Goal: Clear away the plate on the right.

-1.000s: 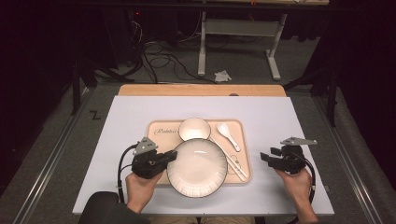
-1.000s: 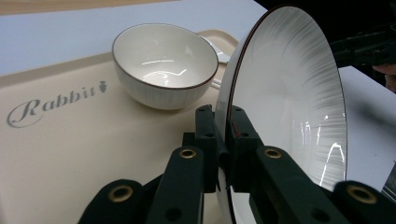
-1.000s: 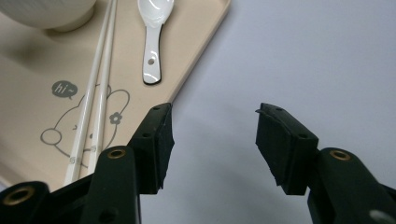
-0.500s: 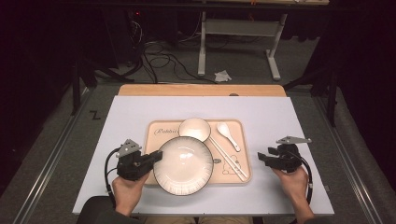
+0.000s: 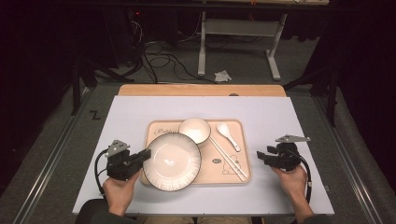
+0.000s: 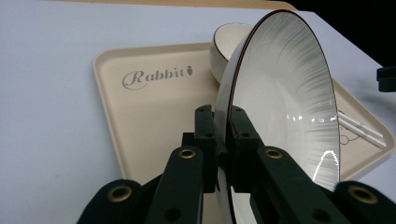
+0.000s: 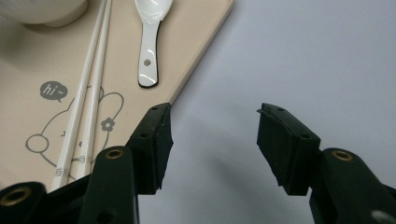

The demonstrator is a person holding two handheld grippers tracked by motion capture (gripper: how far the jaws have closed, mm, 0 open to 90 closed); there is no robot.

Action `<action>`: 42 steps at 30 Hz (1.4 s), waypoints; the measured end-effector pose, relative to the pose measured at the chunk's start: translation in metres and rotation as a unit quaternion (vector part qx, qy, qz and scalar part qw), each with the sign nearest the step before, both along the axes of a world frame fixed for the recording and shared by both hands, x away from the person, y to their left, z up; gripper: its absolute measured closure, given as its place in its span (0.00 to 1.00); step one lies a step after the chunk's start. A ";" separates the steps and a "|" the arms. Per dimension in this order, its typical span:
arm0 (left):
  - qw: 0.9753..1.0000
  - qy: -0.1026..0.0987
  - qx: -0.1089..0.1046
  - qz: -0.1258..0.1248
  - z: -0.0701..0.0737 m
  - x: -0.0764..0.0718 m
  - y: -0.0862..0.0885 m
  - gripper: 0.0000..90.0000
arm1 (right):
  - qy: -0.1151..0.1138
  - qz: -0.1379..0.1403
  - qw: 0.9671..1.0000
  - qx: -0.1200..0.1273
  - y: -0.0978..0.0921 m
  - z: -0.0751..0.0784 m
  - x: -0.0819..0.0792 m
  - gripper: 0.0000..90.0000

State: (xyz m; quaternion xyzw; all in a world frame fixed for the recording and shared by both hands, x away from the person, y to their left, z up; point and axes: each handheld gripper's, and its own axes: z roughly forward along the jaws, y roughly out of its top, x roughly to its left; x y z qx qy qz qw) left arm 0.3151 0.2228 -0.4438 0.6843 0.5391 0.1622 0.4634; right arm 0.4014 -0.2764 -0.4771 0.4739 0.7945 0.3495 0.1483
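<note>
On the tray (image 5: 156,130), a bowl (image 5: 194,129) touches the plate (image 5: 172,161) at its 1 o'clock, with chopsticks (image 5: 228,158) and a spoon (image 5: 228,136) toward 3 o'clock. The left gripper view shows the tray's "Rabbit" lettering and the plate's dark rim; the high view shows the plate overhanging the tray's near-left corner. The plate is white with fine grey streaks. The left gripper (image 6: 222,140) is clamped on its rim at 9 o'clock. The right gripper (image 7: 212,140) is spread wide, empty, over the table (image 5: 289,112) beside the tray.

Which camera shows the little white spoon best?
The right gripper view: the spoon lies close and sharp on the tray. In the high view the spoon looks tiny.
</note>
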 end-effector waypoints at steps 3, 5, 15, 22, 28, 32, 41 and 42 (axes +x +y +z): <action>1.000 0.002 0.005 0.008 -0.001 0.000 0.003 0.94 | 0.000 -0.001 1.000 0.002 0.000 0.000 0.001 0.51; 1.000 0.004 0.010 0.014 -0.002 0.000 0.004 0.94 | 0.001 0.000 1.000 0.002 0.000 0.000 0.001 0.51; 0.999 0.014 0.013 0.040 -0.005 0.001 0.010 0.94 | -0.005 0.004 1.000 0.007 0.003 0.002 0.005 0.51; 0.998 0.015 0.019 0.053 -0.007 0.003 0.012 0.94 | -0.009 0.009 1.000 0.007 0.005 0.002 0.007 0.51; 0.997 0.023 0.024 0.064 -0.010 0.006 0.012 0.95 | -0.015 0.005 1.000 0.010 0.004 0.004 0.005 0.51; 0.997 0.030 0.026 0.070 -0.013 0.011 0.013 0.95 | -0.016 0.004 1.000 0.010 0.005 0.004 0.005 0.51; 0.995 0.042 0.038 0.088 -0.023 0.020 0.013 0.93 | -0.017 0.002 1.000 0.010 0.005 0.004 0.005 0.51; 0.994 0.045 0.040 0.087 -0.024 0.021 0.013 0.93 | -0.017 0.003 1.000 0.010 0.005 0.004 0.005 0.51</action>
